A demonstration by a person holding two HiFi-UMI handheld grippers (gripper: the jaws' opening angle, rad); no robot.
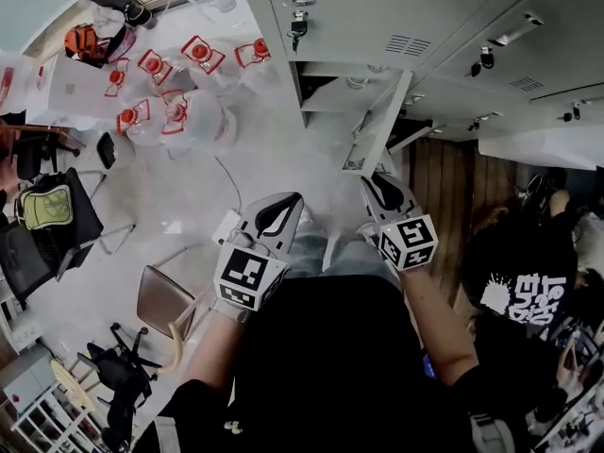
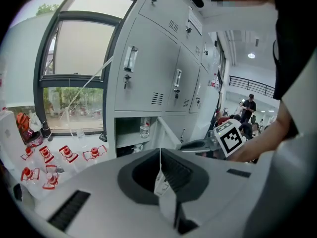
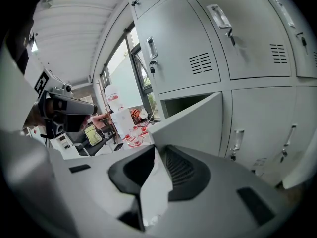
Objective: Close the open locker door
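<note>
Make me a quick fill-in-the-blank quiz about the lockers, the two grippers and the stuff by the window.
1. One grey locker door in the lower row stands ____.
2. The left gripper and the right gripper each have the claw ____, with nothing in it.
3. The clear bottle inside the open compartment stands ____.
4. The water jugs near the window have ____ caps.

Missing words: open; shut; upright; red.

Pale floor (image 1: 189, 206), with dark wood planking (image 1: 444, 187) alongside. Dark-framed window (image 2: 74, 58), daylit, trees beyond. Brown chair (image 1: 165, 300); red-capped water jugs (image 1: 175, 102) clustered below the window; ceiling lamp (image 2: 251, 55), lit.
</note>
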